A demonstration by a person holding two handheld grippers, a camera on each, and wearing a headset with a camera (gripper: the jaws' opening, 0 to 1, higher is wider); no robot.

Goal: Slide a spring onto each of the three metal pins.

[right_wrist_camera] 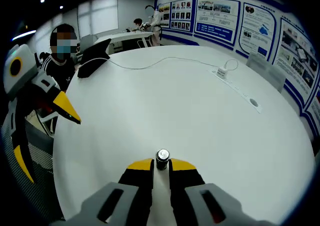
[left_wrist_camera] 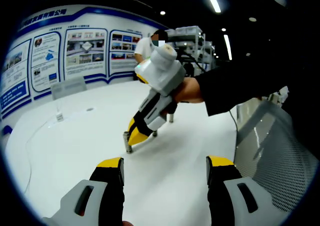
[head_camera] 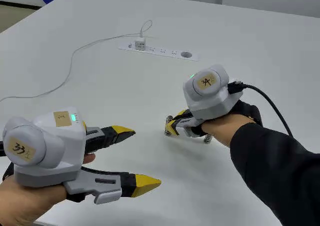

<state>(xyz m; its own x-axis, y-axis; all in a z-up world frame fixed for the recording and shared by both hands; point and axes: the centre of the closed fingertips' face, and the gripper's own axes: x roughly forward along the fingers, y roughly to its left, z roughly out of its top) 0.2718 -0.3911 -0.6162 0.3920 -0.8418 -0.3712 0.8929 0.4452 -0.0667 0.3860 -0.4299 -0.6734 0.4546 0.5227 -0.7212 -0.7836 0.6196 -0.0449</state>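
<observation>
Nearly closed, the jaws of the right gripper [right_wrist_camera: 161, 166] pinch the top of a small upright metal pin [right_wrist_camera: 162, 158] between their yellow tips, low over the white table [right_wrist_camera: 200, 111]. Its dark sides might be a coil, but this close I cannot tell. In the head view, a spring [head_camera: 208, 138] stands upright on the table just under the hand that grips this tool. The left gripper view shows two more pins [left_wrist_camera: 155, 133] standing close behind the yellow tips. The left gripper [head_camera: 136, 157] hangs near the table's edge, well apart from the pins, with its jaws spread wide and nothing between them. Far across the table lies a power strip [head_camera: 165, 51] with a white charger [head_camera: 140, 44] plugged in.
</observation>
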